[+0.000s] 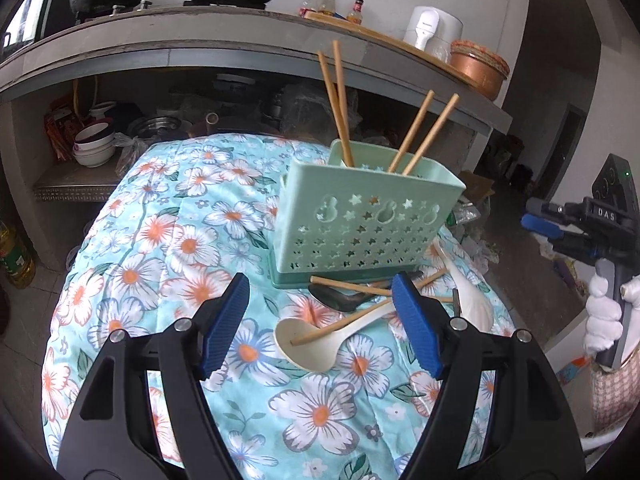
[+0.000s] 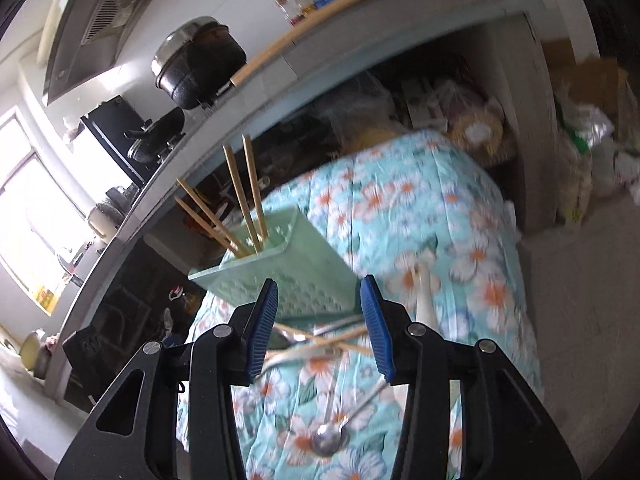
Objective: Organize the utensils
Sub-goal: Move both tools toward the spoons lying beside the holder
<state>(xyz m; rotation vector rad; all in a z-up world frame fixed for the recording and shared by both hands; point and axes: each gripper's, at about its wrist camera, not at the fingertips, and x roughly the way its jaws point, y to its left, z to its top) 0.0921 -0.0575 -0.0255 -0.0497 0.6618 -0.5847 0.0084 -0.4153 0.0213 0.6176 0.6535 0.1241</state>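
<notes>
The right gripper [image 2: 320, 326] has its blue pads apart with nothing pressed between them; through the gap lie crossed chopsticks [image 2: 320, 338] and the handle of a metal spoon [image 2: 329, 438], whose bowl rests lower on the floral cloth [image 2: 460, 208]. The left gripper [image 1: 322, 320] stands wider apart and is also empty, hovering over a cream plastic ladle [image 1: 316, 344] with 1 chopstick [image 1: 340, 326] lying across its bowl. Just beyond that sit a dark metal spoon [image 1: 340, 300], more loose chopsticks [image 1: 348, 286] and a white ceramic spoon [image 1: 476, 300], all heaped against the foot of the mint-green utensil holder [image 1: 360, 220]. 4 chopsticks [image 1: 340, 100] already stand in the holder, so the sorting looks partly done, with the pile at its base still to go in. In the left view a white-gloved hand [image 1: 604, 316] grips the other tool off the table's right side.

The step in hand appears to be a pick from the heap. It would go best by choosing the topmost stick, closing across its width near the middle so it does not pivot, and lifting clear before tilting it upright. Dragging a lower piece risks scattering the rest or nudging the light holder.
</notes>
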